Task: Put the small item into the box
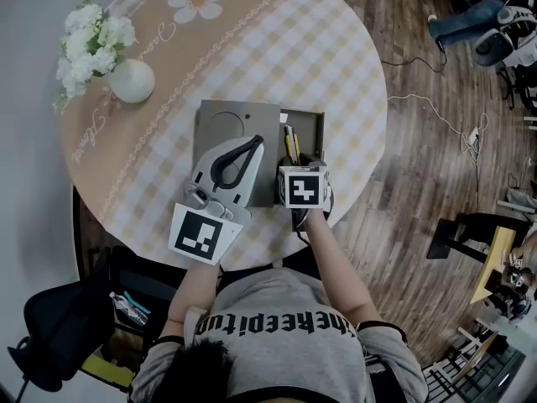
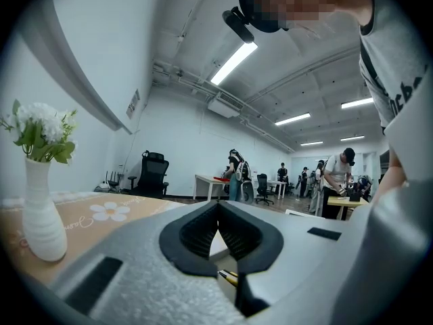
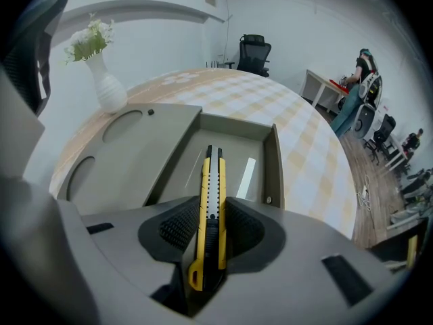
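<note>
Clamping a yellow utility knife (image 3: 211,202) lengthwise between its ribbed black pads, your right gripper (image 3: 211,230) hung over the open grey box (image 3: 269,156) at the near edge of the round table (image 1: 382,99). The knife's looped tail end sat nearest the camera. Its black nose pointed away, over the box's open compartment. Whether it touched the box floor could not be told.

A pale strip (image 3: 247,171) lay on the floor of that compartment, just right of the knife. Your left gripper (image 2: 218,208), just beside the right one, was over the box's lid (image 3: 135,147). The lid lay open and flat to the left of the compartment, showing round recesses. The left jaws met at their tips with nothing held between them.

Beyond the box, toward the table's far left edge, a white vase (image 1: 132,81) of white flowers (image 1: 92,36) stood upright on the checked cloth (image 1: 277,57), well apart from the box. Past the table lay a wooden floor (image 1: 419,166). A black office chair (image 2: 152,171) stood near the white wall, and several people (image 2: 237,175) were at desks at the far end of the room.
</note>
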`<state>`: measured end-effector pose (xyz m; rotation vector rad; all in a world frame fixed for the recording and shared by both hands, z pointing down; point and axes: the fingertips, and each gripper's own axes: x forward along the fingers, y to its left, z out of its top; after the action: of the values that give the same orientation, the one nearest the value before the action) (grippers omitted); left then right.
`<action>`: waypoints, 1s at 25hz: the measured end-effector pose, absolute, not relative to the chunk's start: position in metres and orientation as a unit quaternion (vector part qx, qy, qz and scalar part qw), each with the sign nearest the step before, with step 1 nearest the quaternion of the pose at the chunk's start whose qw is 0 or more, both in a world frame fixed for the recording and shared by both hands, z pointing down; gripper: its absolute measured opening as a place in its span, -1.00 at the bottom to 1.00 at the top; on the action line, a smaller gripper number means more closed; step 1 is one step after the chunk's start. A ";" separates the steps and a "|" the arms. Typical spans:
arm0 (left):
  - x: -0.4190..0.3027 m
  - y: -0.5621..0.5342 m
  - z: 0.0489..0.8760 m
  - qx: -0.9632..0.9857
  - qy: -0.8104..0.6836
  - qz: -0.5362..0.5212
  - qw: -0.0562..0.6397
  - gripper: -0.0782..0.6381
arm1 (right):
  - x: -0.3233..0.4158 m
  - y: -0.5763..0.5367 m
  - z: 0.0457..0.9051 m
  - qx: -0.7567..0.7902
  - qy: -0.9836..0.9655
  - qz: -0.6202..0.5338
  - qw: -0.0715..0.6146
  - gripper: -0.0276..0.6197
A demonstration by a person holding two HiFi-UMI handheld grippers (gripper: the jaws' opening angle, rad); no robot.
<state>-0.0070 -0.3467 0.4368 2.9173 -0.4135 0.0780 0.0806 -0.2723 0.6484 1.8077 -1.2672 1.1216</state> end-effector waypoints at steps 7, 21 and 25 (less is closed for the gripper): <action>-0.013 -0.344 0.435 0.985 -0.142 0.028 0.093 -0.74 | 0.079 -0.268 0.648 0.704 -0.483 0.424 0.302 -0.43; -0.011 -0.315 0.423 0.989 -0.130 0.027 0.070 -0.74 | 0.081 -0.259 0.598 0.726 -0.556 0.375 0.151 -0.90; -0.015 -0.320 0.416 0.989 -0.130 0.022 0.064 -0.74 | 0.075 -0.271 0.580 0.729 -0.574 0.347 0.137 -0.90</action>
<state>-0.0149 -0.3200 0.4162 2.9879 -0.3912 0.0657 0.0751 -0.2706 0.5801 2.1091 -1.6621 1.0052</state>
